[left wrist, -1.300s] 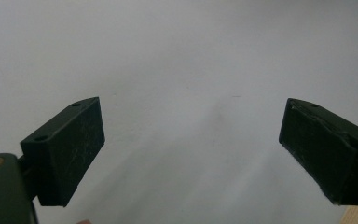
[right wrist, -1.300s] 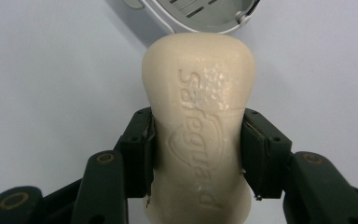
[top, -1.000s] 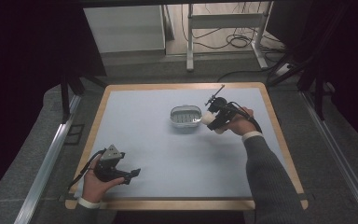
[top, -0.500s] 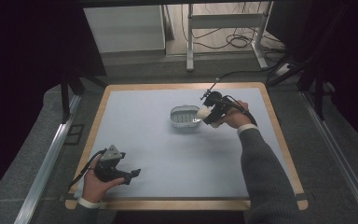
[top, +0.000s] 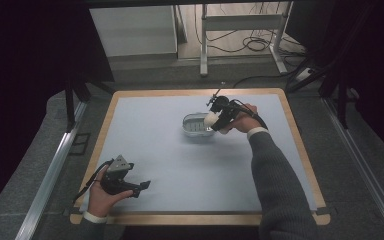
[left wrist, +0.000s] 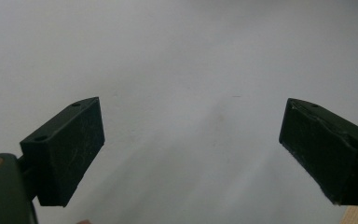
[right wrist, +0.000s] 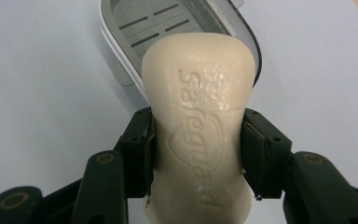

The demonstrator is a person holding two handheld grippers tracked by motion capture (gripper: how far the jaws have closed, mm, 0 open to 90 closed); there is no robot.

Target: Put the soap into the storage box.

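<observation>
From the high view I count two tongs, one soap bar and one soap dish on the pale blue surface (top: pixel 180 165), which has a wooden border.

My right tongs (top: pixel 215 119) sit right of the frame's centre, clenched on a single cream bar of soap (top: pixel 211 119). In the right gripper view the soap (right wrist: pixel 200 135) stands lengthwise between the two black jaws, each pad pressed flat against one of its sides, the embossed word "Safeguard" running up its face. Its far end overlaps the near rim of the one soap dish (right wrist: pixel 177 28), a white oval tray with a slotted grey insert, at the top centre of that view. I cannot tell whether the bar touches the rim or hangs just above it. In the high view the dish (top: pixel 196 126) lies just left of the right tongs, a little above mid-frame.

My left tongs (top: pixel 139 187) rest at the lower left of the high view, well apart from the dish, held in one hand (top: pixel 102 197). In the left gripper view their two jaws are spread wide and released, with bare surface (left wrist: pixel 186 93) between them.
</observation>
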